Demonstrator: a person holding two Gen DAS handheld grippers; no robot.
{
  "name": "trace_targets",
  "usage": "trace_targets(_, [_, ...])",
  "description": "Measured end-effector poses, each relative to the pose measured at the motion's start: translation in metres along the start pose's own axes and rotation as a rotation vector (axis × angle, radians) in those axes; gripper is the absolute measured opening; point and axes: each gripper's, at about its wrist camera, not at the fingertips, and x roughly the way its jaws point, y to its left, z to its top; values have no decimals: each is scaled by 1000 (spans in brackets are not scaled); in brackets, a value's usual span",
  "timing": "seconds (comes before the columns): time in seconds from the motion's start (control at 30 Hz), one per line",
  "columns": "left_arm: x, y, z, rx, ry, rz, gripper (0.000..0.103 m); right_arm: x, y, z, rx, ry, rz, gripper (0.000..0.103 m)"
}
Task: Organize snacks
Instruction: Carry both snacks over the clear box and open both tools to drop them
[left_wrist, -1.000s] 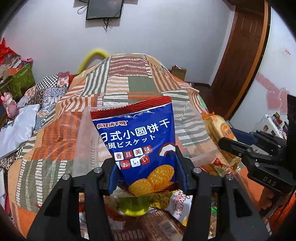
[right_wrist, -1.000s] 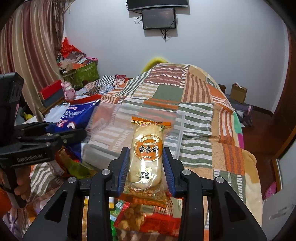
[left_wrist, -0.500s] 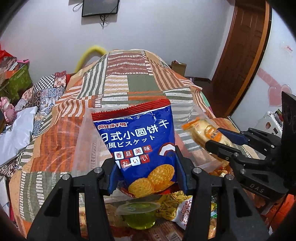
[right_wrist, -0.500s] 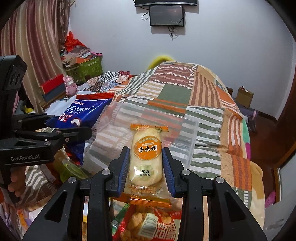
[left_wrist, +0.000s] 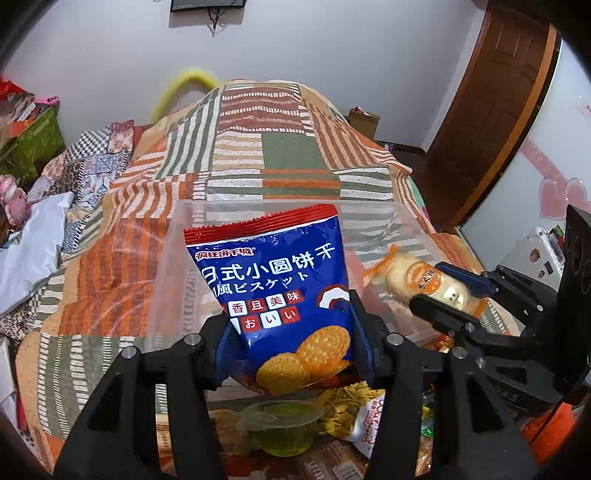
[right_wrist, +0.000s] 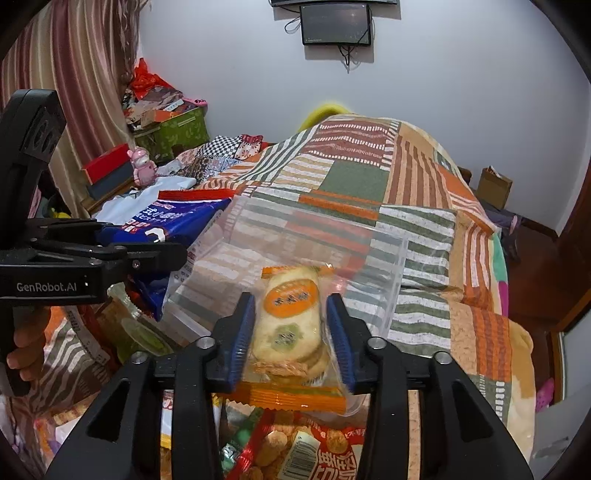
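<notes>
One biscuit bag (left_wrist: 280, 295), one rice-cracker pack (right_wrist: 291, 321)

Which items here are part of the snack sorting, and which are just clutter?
Job: blue biscuit bag in left gripper; rice cracker pack in right gripper; clear bin; jelly cup.
Clutter: quilt, pink toy, green box, monitor.

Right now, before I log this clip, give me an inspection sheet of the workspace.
Surface: bed under patchwork quilt.
Job's things: clear plastic bin on the quilt; blue biscuit bag; rice cracker pack.
Clutter: green jelly cup and loose snack packets below the tools.
Grippers: left tool shut on the blue biscuit bag; right tool shut on the rice cracker pack, both at the bin.
Cables: wires hang under wall screen.
Surroundings: wooden door, curtain.
</notes>
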Motion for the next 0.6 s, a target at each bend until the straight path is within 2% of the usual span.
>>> trace_targets(0.1, [-3, 1, 1, 1, 4, 9, 52, -1, 1, -3, -1, 6, -1, 50])
trace_targets(0.23, [-4, 0, 2, 6, 7, 38, 52, -5, 0, -5, 7, 8, 3, 52])
trace_targets(0.33, [-7, -3, 3, 5, 0, 49, 58, -10, -4, -7, 22, 3, 6, 53])
trace_targets(0.43, [-15, -6, 5, 5, -29, 53, 65, -15, -6, -8, 30, -2, 4, 53])
trace_targets(0.6, [-30, -17, 7, 52, -76, 69, 66, -25, -9, -9, 41, -14, 0, 54])
